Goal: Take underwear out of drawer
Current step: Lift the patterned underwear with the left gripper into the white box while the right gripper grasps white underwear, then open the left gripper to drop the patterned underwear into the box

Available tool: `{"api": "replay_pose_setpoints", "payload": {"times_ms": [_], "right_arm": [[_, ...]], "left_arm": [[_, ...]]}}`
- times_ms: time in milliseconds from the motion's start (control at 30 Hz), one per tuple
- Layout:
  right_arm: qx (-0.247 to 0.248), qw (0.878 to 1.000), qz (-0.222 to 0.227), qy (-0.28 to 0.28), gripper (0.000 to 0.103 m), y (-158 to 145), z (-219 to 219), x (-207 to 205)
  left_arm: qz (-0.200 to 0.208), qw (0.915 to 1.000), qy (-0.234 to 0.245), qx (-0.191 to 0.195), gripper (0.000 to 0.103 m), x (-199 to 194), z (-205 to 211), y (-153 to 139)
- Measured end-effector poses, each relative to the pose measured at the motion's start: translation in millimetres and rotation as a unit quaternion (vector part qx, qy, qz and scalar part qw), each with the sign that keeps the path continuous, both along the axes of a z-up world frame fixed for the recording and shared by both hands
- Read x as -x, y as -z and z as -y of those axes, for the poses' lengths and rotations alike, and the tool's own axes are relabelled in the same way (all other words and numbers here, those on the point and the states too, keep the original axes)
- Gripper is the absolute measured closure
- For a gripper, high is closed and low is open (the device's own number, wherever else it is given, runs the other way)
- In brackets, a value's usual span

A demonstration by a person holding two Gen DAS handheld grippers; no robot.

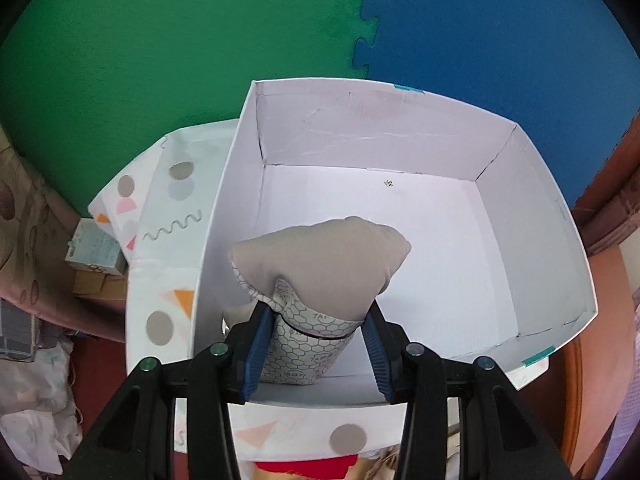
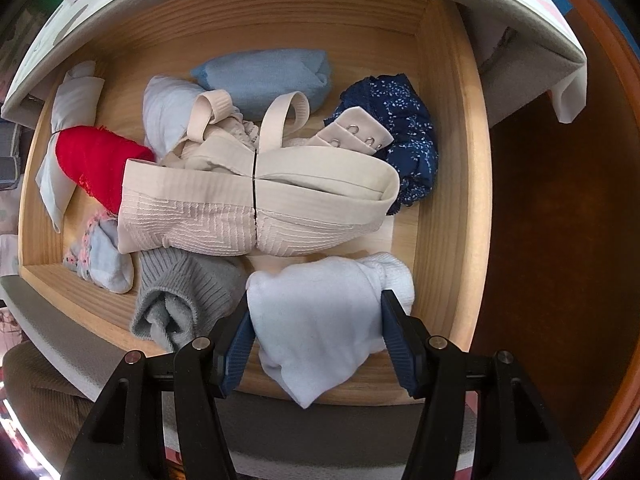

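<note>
In the left wrist view my left gripper (image 1: 316, 312) is shut on a rolled beige underwear bundle (image 1: 324, 264) with a honeycomb-print waistband, held over the near left part of an open white box (image 1: 532, 248). In the right wrist view my right gripper (image 2: 316, 320) straddles a white rolled garment (image 2: 320, 320) at the front of the open wooden drawer (image 2: 452, 160); both blue pads touch its sides. The drawer also holds a beige bra (image 2: 256, 200), red lace underwear (image 2: 96, 160), a navy floral piece (image 2: 404, 132), light blue rolls (image 2: 268, 76) and a grey knit roll (image 2: 184, 292).
The white box rests on a patterned white cloth (image 1: 160, 248) over green (image 1: 160, 60) and blue foam mats (image 1: 500, 40). Cardboard boxes (image 1: 96, 256) sit at the left. The patterned cloth's edge (image 2: 560, 72) overhangs the drawer's back right. Dark wooden floor (image 2: 552, 220) lies to the right.
</note>
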State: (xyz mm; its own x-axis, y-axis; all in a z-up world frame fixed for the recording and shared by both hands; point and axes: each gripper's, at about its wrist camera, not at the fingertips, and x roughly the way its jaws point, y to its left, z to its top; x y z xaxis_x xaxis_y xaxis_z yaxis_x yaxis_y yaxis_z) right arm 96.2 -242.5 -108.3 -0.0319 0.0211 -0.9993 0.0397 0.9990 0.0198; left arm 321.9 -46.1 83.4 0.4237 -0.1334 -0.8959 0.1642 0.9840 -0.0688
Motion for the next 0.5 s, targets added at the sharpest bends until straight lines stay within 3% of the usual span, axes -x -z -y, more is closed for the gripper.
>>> {"api": "replay_pose_setpoints", "payload": {"times_ms": [233,500], "right_arm": [[0.001,1.0,-0.001,0.002,0.047,0.6,-0.1,-0.6],[-0.003,1.0,-0.002,0.01,0.046,2.0,4.9,-1.0]], "left_arm": [[0.002,0.9997,0.003,-0.025,0.058,14.9,-6.6,0.3],[0.005,0.9996,-0.008,-0.026,0.057,19.3,-9.9,-0.9]]}}
